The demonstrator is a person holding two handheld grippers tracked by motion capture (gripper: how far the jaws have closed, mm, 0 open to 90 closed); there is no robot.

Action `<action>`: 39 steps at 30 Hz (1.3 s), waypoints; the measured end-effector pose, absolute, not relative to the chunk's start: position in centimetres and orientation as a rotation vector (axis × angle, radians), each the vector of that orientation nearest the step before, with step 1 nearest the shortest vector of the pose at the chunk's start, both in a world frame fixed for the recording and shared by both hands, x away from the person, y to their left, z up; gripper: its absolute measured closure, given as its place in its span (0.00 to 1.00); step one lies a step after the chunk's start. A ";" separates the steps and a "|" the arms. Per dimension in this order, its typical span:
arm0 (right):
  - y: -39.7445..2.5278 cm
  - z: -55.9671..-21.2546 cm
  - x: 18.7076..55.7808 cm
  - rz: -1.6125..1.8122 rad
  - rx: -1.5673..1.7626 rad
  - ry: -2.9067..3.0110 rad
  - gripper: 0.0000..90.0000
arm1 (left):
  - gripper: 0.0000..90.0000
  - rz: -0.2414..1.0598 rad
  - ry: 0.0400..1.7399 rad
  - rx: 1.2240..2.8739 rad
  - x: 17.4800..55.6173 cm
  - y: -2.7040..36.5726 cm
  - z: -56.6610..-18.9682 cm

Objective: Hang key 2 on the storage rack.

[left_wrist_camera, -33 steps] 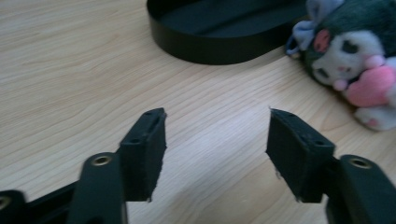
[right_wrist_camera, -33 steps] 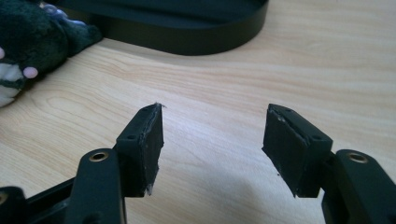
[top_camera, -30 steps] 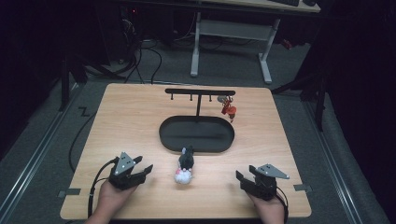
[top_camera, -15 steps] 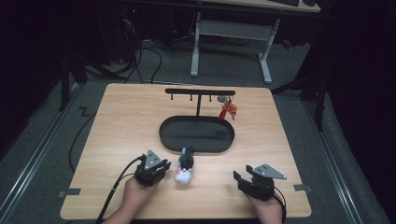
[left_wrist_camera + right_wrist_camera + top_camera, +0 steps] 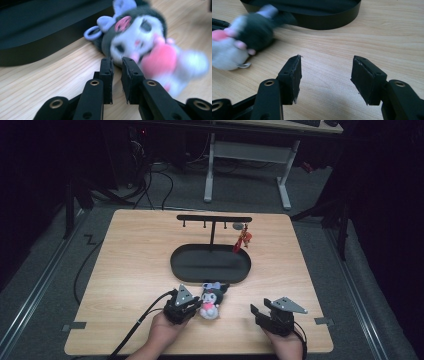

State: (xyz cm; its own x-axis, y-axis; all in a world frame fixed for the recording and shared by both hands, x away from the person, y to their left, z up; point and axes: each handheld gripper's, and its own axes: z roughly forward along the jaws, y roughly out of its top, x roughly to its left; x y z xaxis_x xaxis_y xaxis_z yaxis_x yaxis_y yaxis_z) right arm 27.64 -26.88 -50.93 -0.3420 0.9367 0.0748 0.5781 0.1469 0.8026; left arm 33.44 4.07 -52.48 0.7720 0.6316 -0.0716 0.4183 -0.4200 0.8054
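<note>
Your plush keychain (image 5: 212, 299) lay on the wooden table (image 5: 130, 270), just on your side of the black oval tray (image 5: 210, 264) and apart from its wall. Your left gripper (image 5: 186, 307) sat right against the toy's side, on the tray's near side too. In the left gripper view its jaws stood nearly shut, a thin slit between the pads, with nothing caught between them; the tips pointed at the toy's chin and looked close to touching it, though the blur left that uncertain.

You would have found the toy (image 5: 140, 47) light and soft: dark fuzzy hood, pale face, a pink heart (image 5: 160, 60) held at its front, a lilac bow on top. Squeezed at the belly it would likely have squashed and slipped, so I judged the better hold to be the small lilac loop (image 5: 92, 33) by the bow, or the firmer head seam beside it. The loop was thin and lay low toward the wood, so you would have needed wider jaws first.

Your right gripper (image 5: 270, 316) rested well to the side of the tray's near wall, apart from the toy, jaws spread wide and empty over bare wood grain. The tray's wall was smooth, matte and stiff. From it rose a slim black hook rack (image 5: 214, 220), with a small red charm (image 5: 244, 240) hanging at one end.
</note>
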 end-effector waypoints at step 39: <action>-25.0 -51.8 28.1 0.940 1.462 2.077 0.43 | 0.49 0.625 0.913 2.007 35.0 21.9 -51.0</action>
